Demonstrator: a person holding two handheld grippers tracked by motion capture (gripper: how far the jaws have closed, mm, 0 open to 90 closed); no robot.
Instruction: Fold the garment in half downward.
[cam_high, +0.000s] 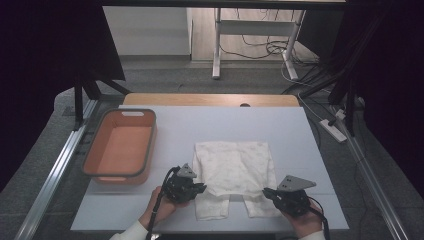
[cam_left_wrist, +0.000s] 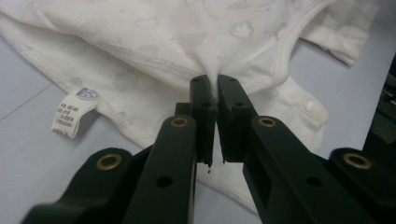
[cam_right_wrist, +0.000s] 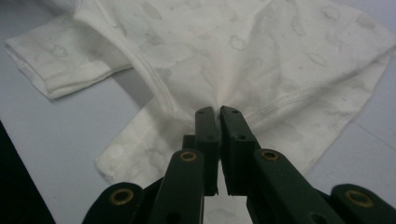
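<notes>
High view: white garment (cam_high: 234, 172) flat on pale worktop (cam_high: 210, 125), near edge; left tongs (cam_high: 201, 188) and right tongs (cam_high: 266, 191) at its lower corners; orange bin (cam_high: 119, 147) left; cables on floor beyond. Left gripper view: tongs clamped on garment hem, label (cam_left_wrist: 72, 113) print unreadable. Right gripper view: tongs clamped on hem, sleeve cut off.

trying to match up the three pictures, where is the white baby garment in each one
High view: the white garment lies flat on the table, centre right, between the left gripper and the right gripper.
Left gripper view: it spans the upper frame, fabric pinched between the jaws.
Right gripper view: it spans the upper frame, its edge pinched between the jaws.
Shared landmark: the garment's folded sleeve.
</notes>
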